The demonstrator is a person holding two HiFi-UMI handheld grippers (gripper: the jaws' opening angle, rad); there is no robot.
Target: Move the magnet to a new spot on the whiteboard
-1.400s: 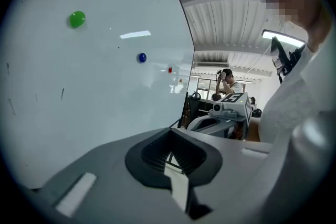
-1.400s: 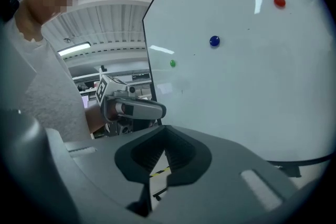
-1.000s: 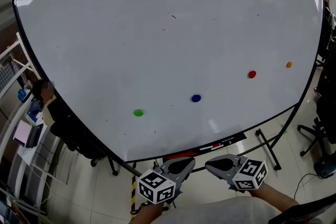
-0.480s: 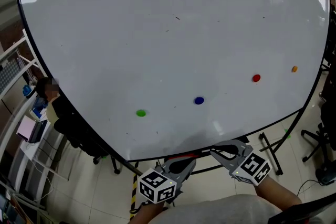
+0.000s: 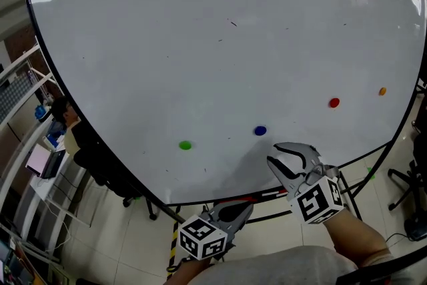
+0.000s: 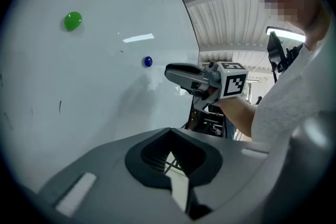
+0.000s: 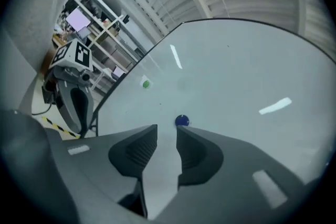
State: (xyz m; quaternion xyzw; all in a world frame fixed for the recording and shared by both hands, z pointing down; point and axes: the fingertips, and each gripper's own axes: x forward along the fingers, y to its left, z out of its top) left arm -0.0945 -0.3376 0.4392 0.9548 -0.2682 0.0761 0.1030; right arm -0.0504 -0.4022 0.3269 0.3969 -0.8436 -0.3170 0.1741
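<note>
Several round magnets sit on the big whiteboard [image 5: 200,43]: green [image 5: 185,145], blue [image 5: 260,131], red [image 5: 333,103] and orange [image 5: 382,91]. My right gripper [image 5: 280,154] is raised over the board's lower part, just below and right of the blue magnet. Its jaws are opening and nothing is between them. In the right gripper view the blue magnet [image 7: 181,121] lies just past the tips of the right gripper [image 7: 167,131]. My left gripper [image 5: 241,209] hangs low under the board's bottom edge, jaws together and empty. The left gripper view shows the green magnet [image 6: 73,20] and the blue magnet [image 6: 148,61].
The board's black frame and stand legs [image 5: 337,183] run below its bottom edge. A person [image 5: 63,113] and shelving [image 5: 27,110] are at the left. An office chair [image 5: 407,180] stands at the right. Yellow-black tape [image 5: 170,247] marks the floor.
My right gripper has risen from below the board's edge up and forward toward the blue magnet, and its jaws have parted. The left gripper has stayed low.
</note>
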